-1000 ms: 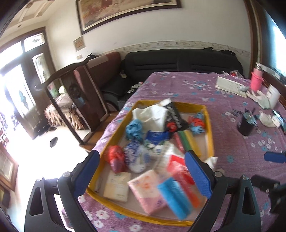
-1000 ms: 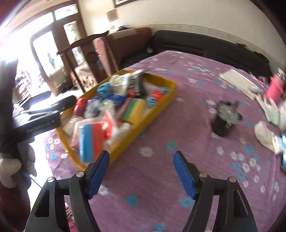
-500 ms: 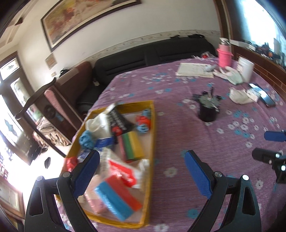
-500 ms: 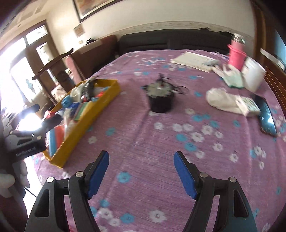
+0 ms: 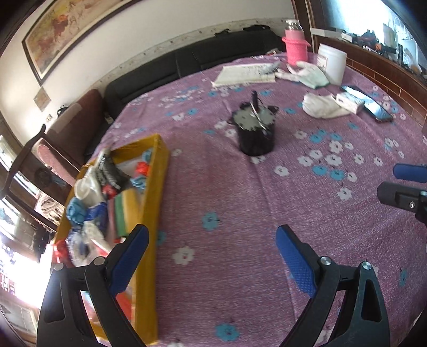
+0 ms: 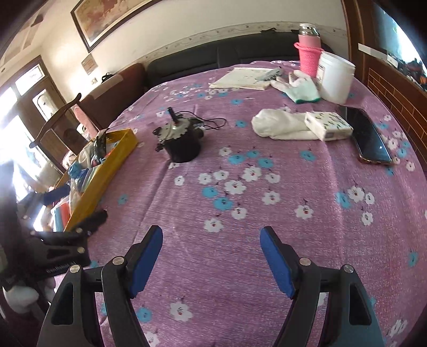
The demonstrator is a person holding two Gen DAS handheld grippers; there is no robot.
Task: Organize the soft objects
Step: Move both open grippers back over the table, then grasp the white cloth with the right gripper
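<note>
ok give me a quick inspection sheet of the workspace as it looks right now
surface: table under a purple floral cloth, bare in front of both tools
job's things: yellow tray at the table's left edge, packed with soft items, among them a white bundle and blue cloth
clutter: black pot, white cloth, tissue pack, phone, white tub, pink container, gloves, papers
grippers: left tool open, empty, over the cloth beside the tray; right tool open, empty, over bare cloth
cables: thin black cord by the pot
surroundings: dark sofa, wooden chair, framed picture
</note>
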